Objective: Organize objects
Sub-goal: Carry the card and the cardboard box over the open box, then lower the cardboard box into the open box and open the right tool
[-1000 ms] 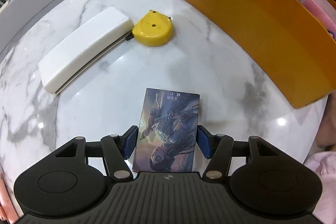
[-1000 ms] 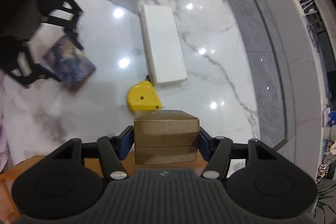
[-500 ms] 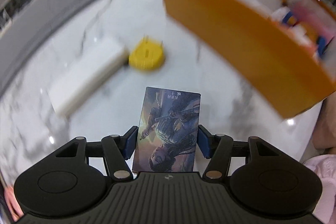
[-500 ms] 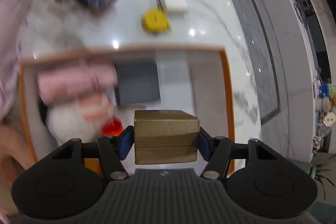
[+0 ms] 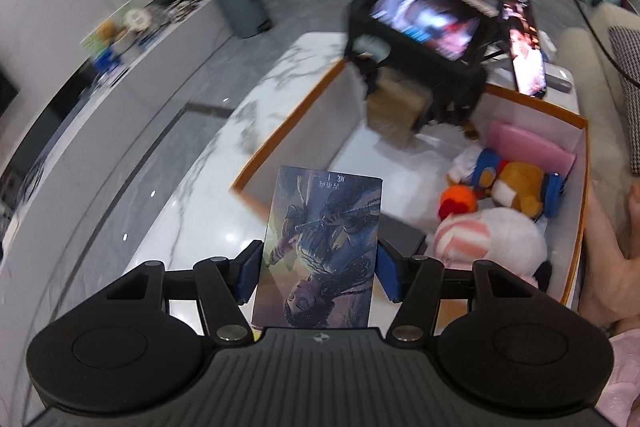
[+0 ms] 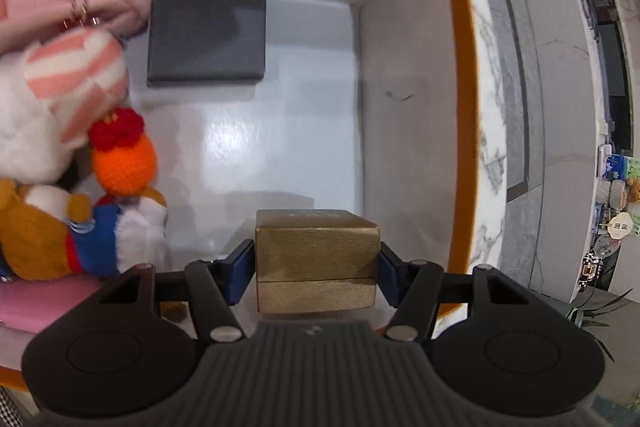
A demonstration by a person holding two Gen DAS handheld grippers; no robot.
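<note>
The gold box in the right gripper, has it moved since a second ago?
Yes. The gold box, clamped in the right gripper, was over the marble tabletop near the yellow tape measure; now it hangs inside the orange bin, above its white floor.

glossy marble table (image 5: 208,163), brushed gold box (image 6: 316,247), plush toys (image 6: 60,99)

**Legible markings: none confirmed**

The illustrated card (image 5: 320,255) carries a few lines of small characters near its far edge, upside down to the camera and too fine to read. The gold box (image 6: 316,259) shows a faint imprint on its top face, illegible.
</note>
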